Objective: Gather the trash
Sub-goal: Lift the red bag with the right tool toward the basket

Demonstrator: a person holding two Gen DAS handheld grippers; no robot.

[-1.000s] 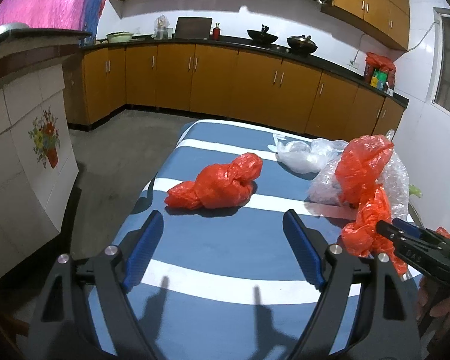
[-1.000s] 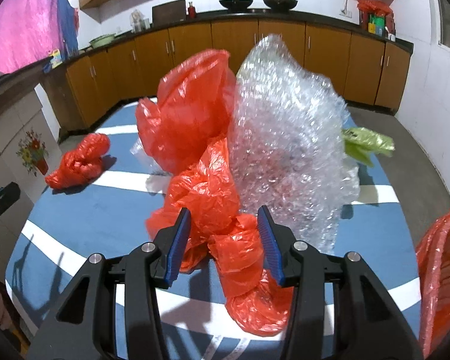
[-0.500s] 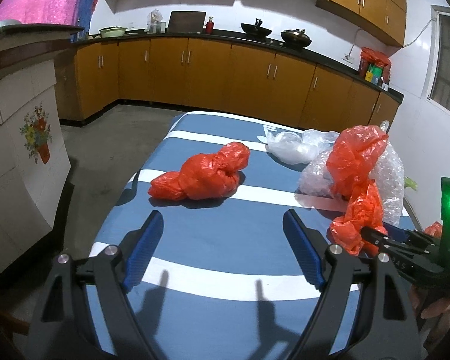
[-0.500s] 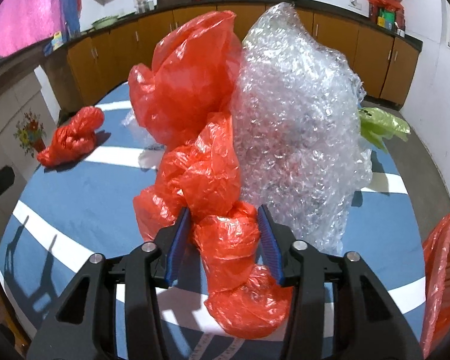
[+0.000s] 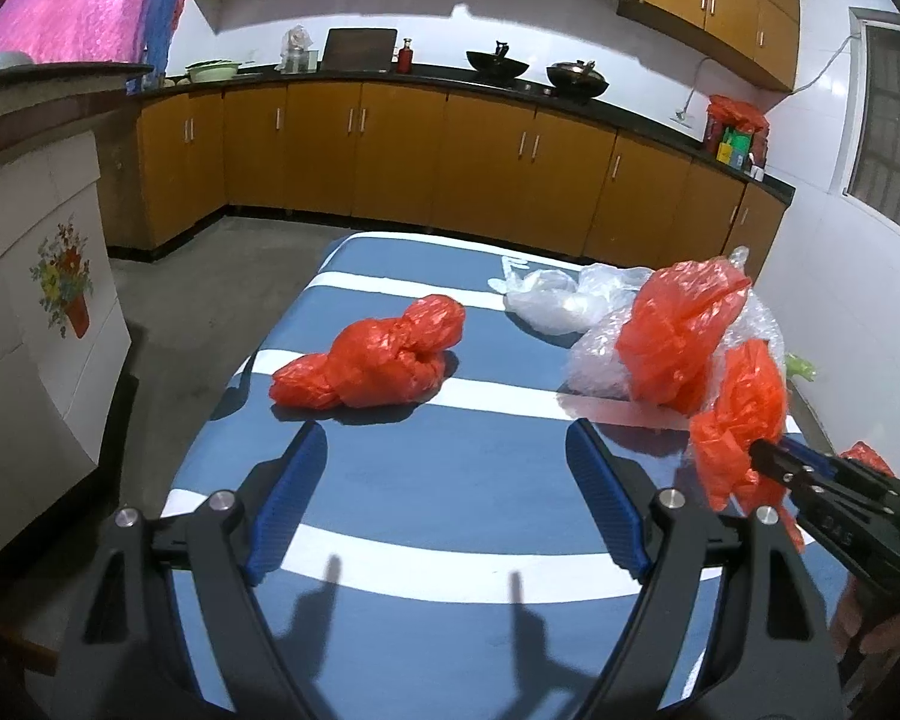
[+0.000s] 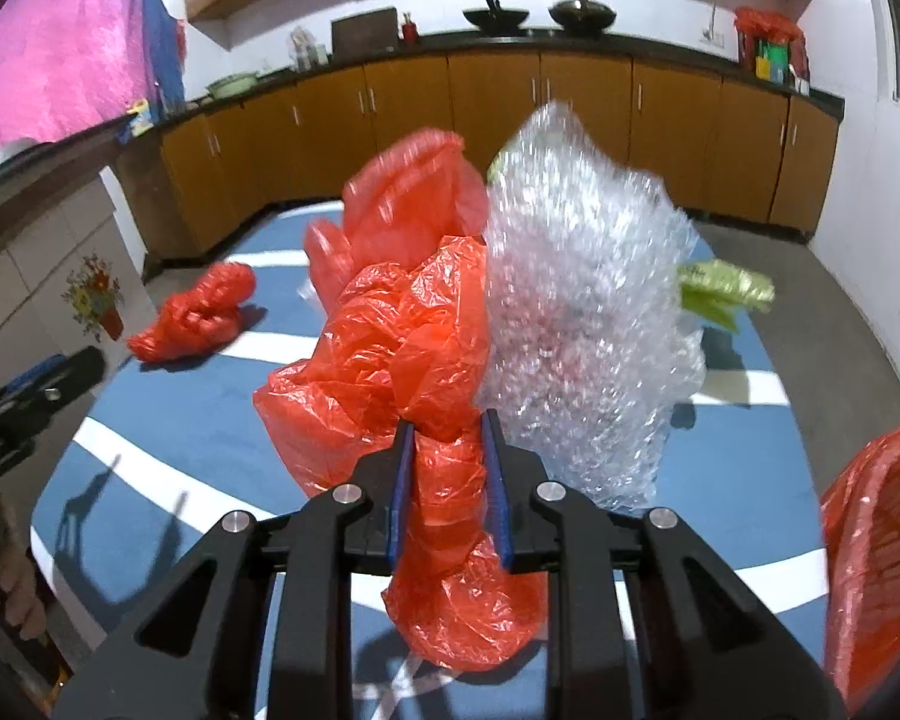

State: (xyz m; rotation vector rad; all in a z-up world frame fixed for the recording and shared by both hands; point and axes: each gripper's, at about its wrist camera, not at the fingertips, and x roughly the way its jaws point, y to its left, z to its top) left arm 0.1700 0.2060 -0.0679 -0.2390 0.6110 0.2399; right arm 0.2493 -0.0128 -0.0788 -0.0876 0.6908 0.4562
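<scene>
My right gripper (image 6: 447, 429) is shut on a crumpled red plastic bag (image 6: 402, 336) and holds it off the blue striped table (image 6: 210, 426). The same held bag shows at the right of the left wrist view (image 5: 741, 414). Clear bubble wrap (image 6: 588, 312) stands right behind it, with another red bag (image 5: 678, 324) against it. A knotted red bag (image 5: 372, 360) lies on the table ahead of my left gripper (image 5: 444, 447), which is open and empty above the near table end. A clear plastic bag (image 5: 546, 300) lies farther back. A green wrapper (image 6: 723, 294) lies at the right.
A red mesh basket (image 6: 876, 552) sits at the table's right edge. Wooden kitchen cabinets (image 5: 390, 162) run along the back wall. A tiled counter with a flower decal (image 5: 60, 300) stands left of the table, across a strip of grey floor.
My right gripper has closed on the red bag and lifted it. My left gripper stayed open and drew back slightly from the table.
</scene>
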